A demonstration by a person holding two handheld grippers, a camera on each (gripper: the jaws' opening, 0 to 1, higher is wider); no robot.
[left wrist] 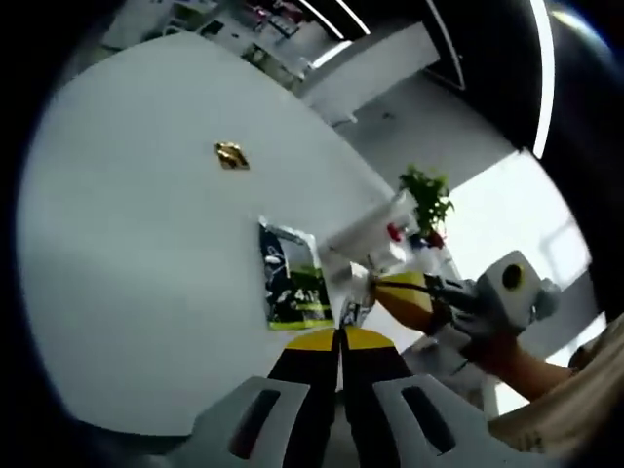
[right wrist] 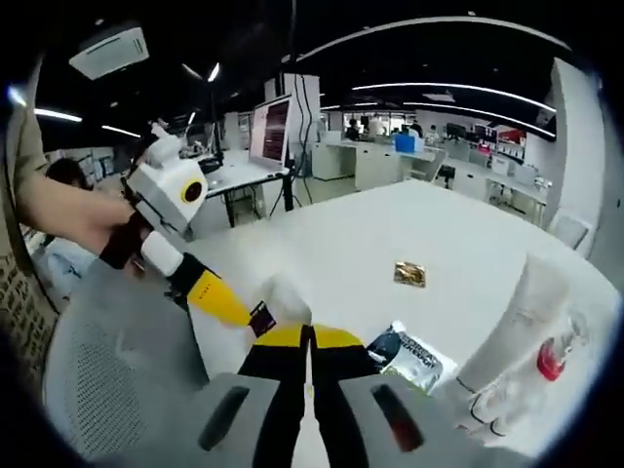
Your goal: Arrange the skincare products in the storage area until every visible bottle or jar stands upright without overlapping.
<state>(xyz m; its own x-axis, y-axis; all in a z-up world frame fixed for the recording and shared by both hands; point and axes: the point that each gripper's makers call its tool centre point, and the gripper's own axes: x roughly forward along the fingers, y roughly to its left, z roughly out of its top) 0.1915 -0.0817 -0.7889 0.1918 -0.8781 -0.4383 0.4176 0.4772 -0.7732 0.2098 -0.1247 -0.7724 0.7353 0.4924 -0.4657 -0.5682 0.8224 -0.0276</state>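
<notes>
Left gripper view: left gripper (left wrist: 341, 336) jaws closed, holding nothing. Right gripper (right wrist: 309, 334) likewise, lower centre. White plastic tube (right wrist: 514, 327) stands lower right; dark sachet (right wrist: 409, 356) lies flat beside it. Likely between picks; next, open and grasp the sachet.

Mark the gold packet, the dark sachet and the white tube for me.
gold packet (right wrist: 409, 274): right gripper view, on its middle, lying on the white table.
dark sachet (right wrist: 410, 358): right gripper view, on its printed face.
white tube (right wrist: 514, 332): right gripper view, on the tube's body.
</notes>
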